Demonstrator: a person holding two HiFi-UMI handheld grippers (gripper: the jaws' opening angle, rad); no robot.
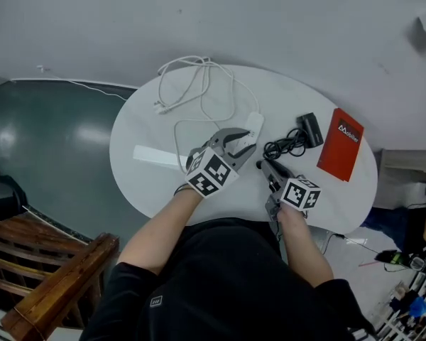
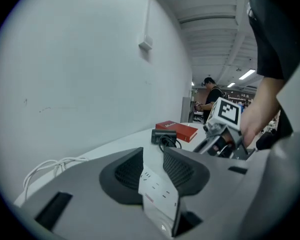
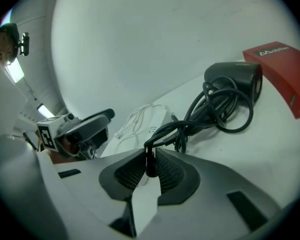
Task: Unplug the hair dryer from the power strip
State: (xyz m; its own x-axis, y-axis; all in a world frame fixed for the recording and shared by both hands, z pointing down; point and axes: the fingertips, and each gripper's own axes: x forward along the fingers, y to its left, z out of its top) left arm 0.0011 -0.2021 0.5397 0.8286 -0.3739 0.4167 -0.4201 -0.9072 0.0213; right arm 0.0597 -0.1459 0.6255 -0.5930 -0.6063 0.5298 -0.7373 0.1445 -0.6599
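A white power strip [image 1: 254, 124] [image 3: 157, 120] lies mid-table with its white cable [image 1: 199, 84] looped behind it. To its right, beside its coiled black cord [image 1: 284, 146] [image 3: 215, 109], lies the black hair dryer [image 1: 311, 128] [image 3: 235, 79] [image 2: 163, 135]. My right gripper [image 1: 263, 165] [image 3: 150, 159] is shut on the plug end of that cord, which sits apart from the strip. Just over the strip's near end hovers my left gripper [image 1: 238, 141] [image 2: 152, 159], open with nothing between its pads.
A red book [image 1: 343, 144] [image 3: 282, 76] [image 2: 176, 130] lies at the table's right side. A flat white strip [image 1: 156, 156] rests at the left. A wooden chair [image 1: 50, 290] stands at the lower left. A person [image 2: 210, 96] stands far off.
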